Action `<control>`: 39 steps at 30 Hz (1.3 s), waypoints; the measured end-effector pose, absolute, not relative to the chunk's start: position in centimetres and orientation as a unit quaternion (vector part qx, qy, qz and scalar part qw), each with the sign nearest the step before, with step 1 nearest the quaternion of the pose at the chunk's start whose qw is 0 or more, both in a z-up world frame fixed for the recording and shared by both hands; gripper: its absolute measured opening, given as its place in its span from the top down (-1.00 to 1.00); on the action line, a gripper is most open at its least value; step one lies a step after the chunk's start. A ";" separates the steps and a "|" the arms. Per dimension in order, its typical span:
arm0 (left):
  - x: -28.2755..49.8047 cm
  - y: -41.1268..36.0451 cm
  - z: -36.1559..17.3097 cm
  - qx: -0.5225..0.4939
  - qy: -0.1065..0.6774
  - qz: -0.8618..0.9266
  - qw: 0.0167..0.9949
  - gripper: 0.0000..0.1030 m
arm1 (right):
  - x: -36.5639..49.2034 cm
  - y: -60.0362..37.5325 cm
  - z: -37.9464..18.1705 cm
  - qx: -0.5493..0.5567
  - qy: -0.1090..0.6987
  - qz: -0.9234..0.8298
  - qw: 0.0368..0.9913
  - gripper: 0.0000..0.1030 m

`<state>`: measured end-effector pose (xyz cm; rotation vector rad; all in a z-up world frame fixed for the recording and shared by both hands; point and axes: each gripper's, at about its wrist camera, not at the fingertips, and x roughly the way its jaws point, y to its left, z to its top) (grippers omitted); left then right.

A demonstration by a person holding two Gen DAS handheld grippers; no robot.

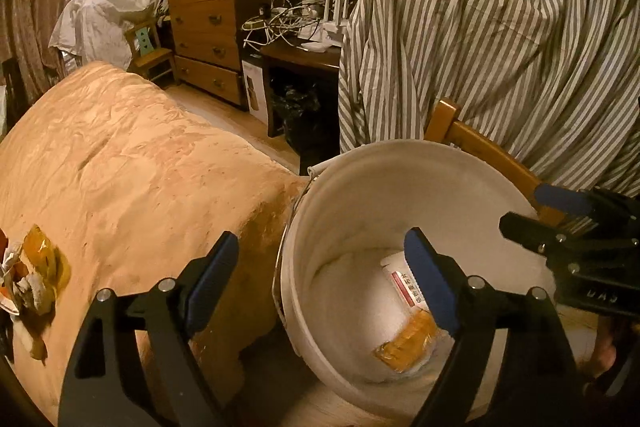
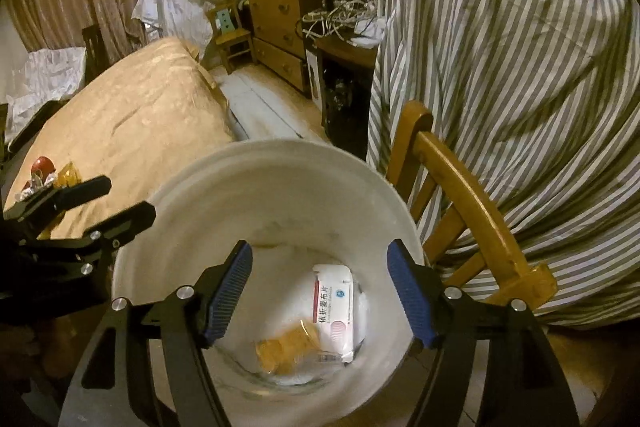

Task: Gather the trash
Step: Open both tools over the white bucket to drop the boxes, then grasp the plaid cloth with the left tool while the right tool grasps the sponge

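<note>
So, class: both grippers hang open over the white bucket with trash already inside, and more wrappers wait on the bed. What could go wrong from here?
1. The remaining wrappers lie in a loose, crumpled pile on the soft bed cover; a grab might pinch fabric or scatter pieces.
2. The left gripper and right gripper sit close together over the bucket and could collide.
3. The bucket stands tight between the bed and the wooden chair; a knock might tip it.
</note>
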<state>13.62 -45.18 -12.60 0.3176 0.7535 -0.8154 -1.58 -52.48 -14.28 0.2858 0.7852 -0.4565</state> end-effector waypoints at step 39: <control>32.1 -1.6 -19.3 0.007 0.436 -0.048 0.898 0.52 | 12.6 -21.2 -18.1 0.071 0.378 0.069 0.921 -0.60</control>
